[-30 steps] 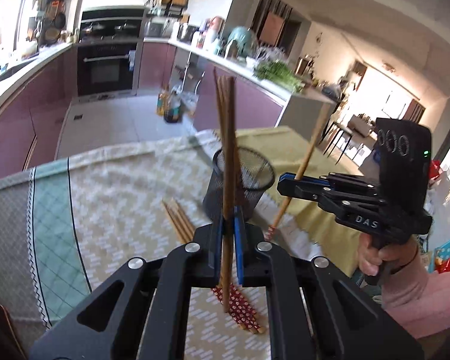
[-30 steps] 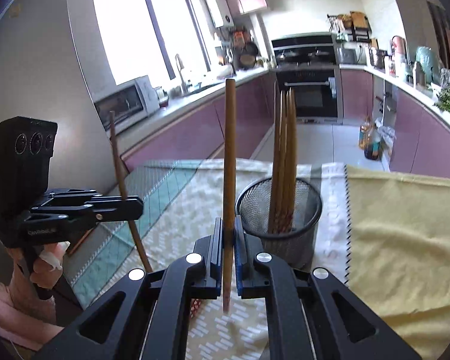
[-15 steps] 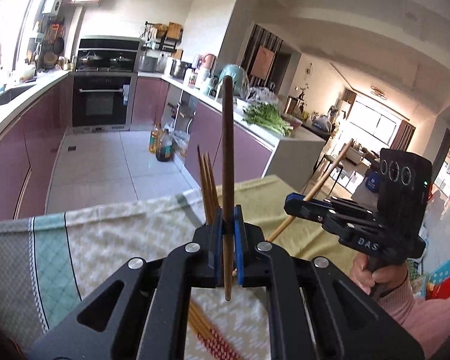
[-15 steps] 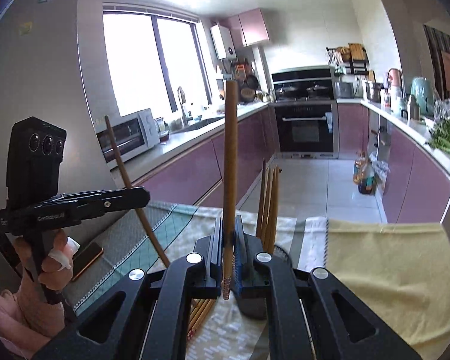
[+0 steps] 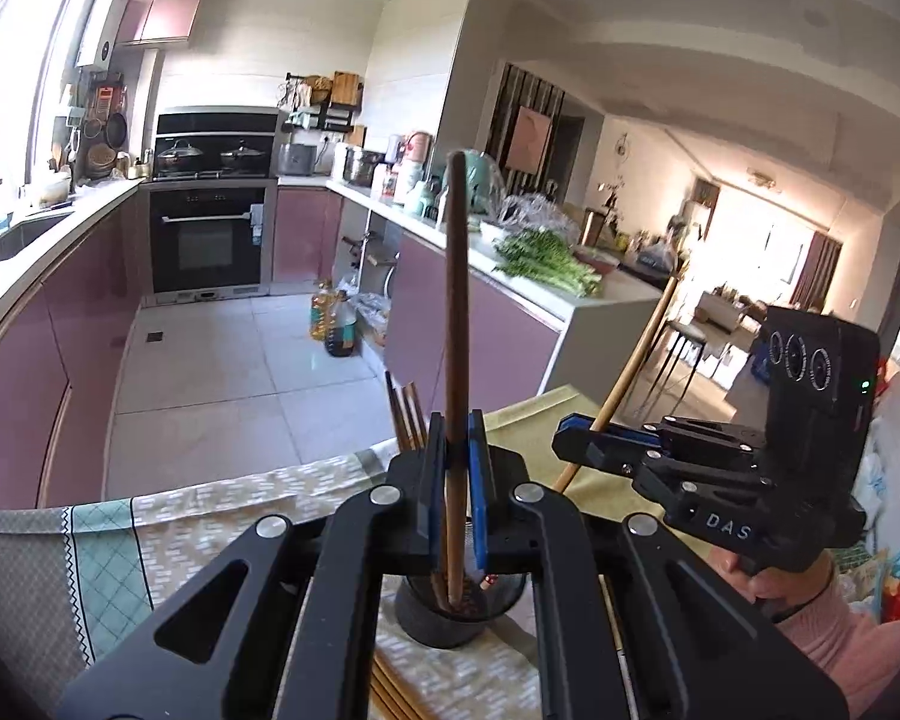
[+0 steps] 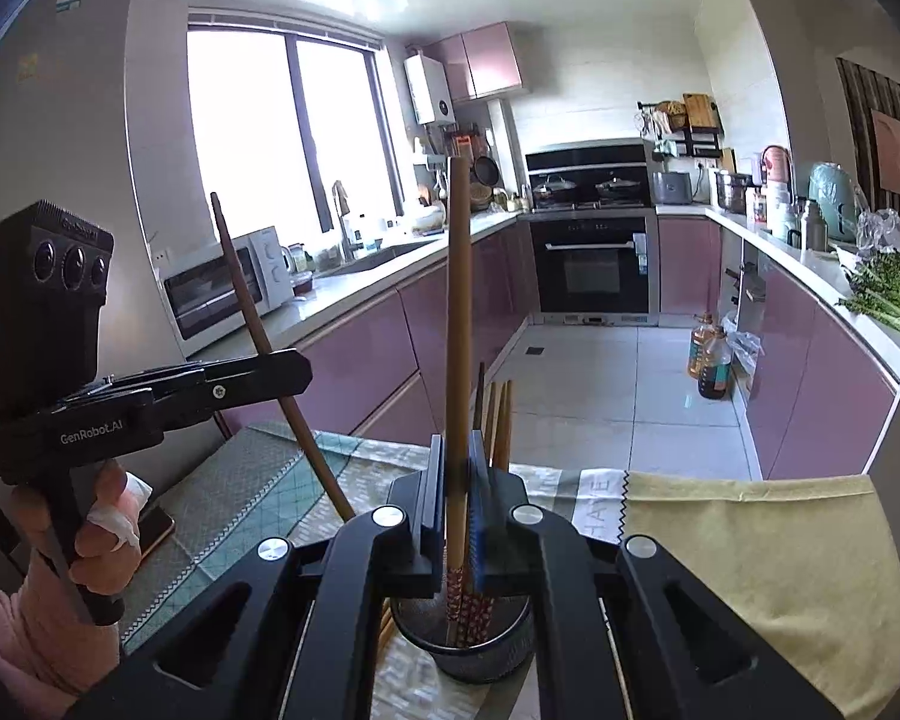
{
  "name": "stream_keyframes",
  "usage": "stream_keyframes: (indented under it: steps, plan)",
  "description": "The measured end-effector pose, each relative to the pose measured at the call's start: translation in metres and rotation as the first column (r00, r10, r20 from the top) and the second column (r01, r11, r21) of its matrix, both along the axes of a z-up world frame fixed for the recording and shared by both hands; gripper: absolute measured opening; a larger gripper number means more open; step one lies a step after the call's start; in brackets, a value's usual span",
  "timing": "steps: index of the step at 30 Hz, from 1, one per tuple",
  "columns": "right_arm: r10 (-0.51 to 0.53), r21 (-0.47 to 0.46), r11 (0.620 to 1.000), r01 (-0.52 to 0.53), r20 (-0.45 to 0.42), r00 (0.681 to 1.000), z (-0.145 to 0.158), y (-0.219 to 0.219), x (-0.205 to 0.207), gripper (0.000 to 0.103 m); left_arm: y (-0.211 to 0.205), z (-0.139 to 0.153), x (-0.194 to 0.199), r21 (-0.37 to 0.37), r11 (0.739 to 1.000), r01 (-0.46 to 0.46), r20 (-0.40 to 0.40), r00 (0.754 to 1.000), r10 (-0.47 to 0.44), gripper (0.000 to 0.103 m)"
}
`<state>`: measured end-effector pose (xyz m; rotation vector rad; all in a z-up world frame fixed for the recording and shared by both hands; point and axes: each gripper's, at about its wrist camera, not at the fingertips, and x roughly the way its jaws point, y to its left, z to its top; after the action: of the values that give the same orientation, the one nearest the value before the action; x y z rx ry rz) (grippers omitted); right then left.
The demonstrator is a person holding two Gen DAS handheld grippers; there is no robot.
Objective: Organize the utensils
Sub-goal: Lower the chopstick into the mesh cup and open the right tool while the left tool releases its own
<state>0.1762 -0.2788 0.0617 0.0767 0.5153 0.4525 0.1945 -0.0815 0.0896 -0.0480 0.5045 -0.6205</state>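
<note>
Chopstick, dark brown (image 5: 455, 324): long, thin, stiff wood, upright, clamped low on its shaft between the blue pads of the left claw (image 5: 455, 474), lower end down inside the black mesh cup (image 5: 450, 624). Chopstick, lighter brown (image 6: 459, 324): same form, upright, clamped low in the right claw (image 6: 457, 480), patterned red end dipped into the same cup (image 6: 468, 654). Both claws closed to the width of one stick, each holding a single piece. Judged very light, rigid, smooth and somewhat slippery; likely to pivot or slide in the pads if nudged sideways against the cup rim. Best hold judged to be across the shaft near mid-length or lower, pads square to the wood, so the long free end does not swing. Not fragile, though thin enough to snap under a hard sideways lever. Further chopsticks (image 5: 407, 414) already standing in the cup, tips showing just beside the left claw; a few more (image 5: 390, 693) lying flat on the cloth near the cup's base. Cup light, open-topped, liable to tip if a stick leans hard on one side. Patterned cloth (image 5: 222, 516) and yellow cloth (image 6: 750, 540) over the counter. Phone (image 6: 156, 525) on the counter's left edge. Kitchen with oven (image 6: 594, 264) beyond.
</note>
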Motion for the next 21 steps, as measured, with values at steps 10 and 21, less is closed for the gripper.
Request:
stream_keyframes:
  steps: [10,21]
  plan:
    - [0.013,-0.071,0.997,-0.02,-0.103,0.995,-0.027,0.01,0.017,0.006,-0.028,-0.045,0.018,0.147,0.985,0.094,-0.124,0.989,-0.076,0.008]
    - [-0.011,-0.116,0.993,-0.012,-0.203,0.979,-0.053,0.018,0.039,0.006,-0.033,-0.073,0.043,0.183,0.978,0.103,-0.202,0.977,-0.066,0.008]
